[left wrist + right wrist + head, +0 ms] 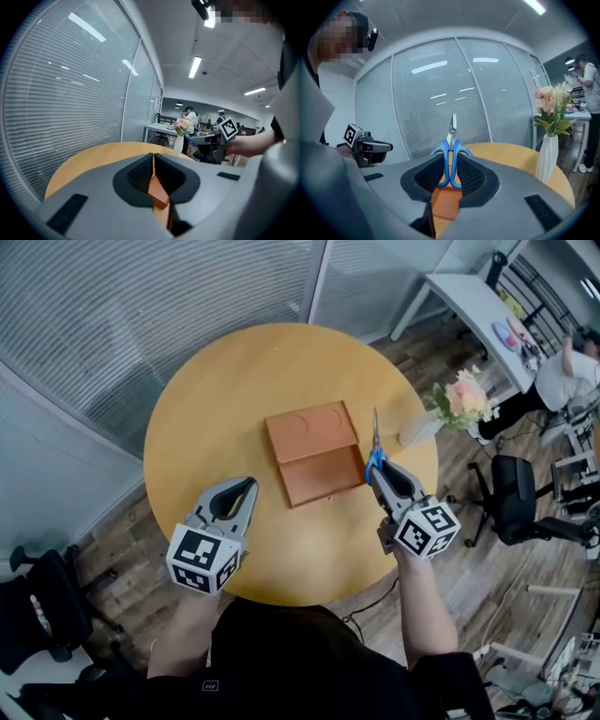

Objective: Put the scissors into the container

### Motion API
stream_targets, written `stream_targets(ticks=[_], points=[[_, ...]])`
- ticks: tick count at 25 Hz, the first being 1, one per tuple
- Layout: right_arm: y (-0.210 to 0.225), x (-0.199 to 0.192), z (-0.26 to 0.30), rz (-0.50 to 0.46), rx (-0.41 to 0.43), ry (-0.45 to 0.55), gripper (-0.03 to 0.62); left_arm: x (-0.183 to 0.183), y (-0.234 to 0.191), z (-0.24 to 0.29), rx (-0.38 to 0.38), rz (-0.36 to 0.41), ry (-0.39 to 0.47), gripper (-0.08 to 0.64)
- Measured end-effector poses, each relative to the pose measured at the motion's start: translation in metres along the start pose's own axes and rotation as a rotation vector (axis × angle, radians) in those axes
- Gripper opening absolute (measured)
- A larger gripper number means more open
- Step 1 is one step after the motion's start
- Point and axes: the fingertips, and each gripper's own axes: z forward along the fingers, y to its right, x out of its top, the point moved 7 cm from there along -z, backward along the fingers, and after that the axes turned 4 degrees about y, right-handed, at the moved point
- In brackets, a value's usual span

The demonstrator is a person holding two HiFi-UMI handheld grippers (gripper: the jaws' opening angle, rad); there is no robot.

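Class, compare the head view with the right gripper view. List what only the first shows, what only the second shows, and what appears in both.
Only the head view: the whole round table, the full outline of the brown container with its two sections, and the person's forearms.
Only the right gripper view: a straight look along the right tool, its jaws pressed on the blue handles of the scissors with the blades sticking out beyond the tips, and a ceiling light.
Both: the scissors, some of the container, the white flower vase and the left tool.
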Motion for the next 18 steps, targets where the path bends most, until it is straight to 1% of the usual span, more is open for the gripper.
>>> stream_targets(ticks=[3,6,9,12,16,18], points=[[0.000,-0.019,0.023,-0.038,0.021,-0.070,0.101,-0.014,-0.005,0.005,-0.016,-0.031,-0.015,0.020],[0.004,-0.038,0.042,-0.046,0.018,-0.130,0.101,-0.024,-0.014,0.010,-0.023,-0.056,-0.029,0.020],[0.009,-0.054,0.056,-0.054,0.013,-0.174,0.101,-0.029,-0.022,0.015,-0.022,-0.066,-0.032,0.020],[0.011,-0.074,0.066,-0.081,0.020,-0.241,0.101,-0.031,-0.024,0.015,-0.017,-0.072,-0.034,0.020],[0.015,-0.100,0.078,-0.123,0.062,-0.355,0.101,-0.038,-0.024,0.009,-0.007,-0.081,-0.048,0.020],[0.016,-0.109,0.085,-0.169,0.091,-0.417,0.101,-0.040,-0.026,0.005,0.004,-0.086,-0.054,0.020]])
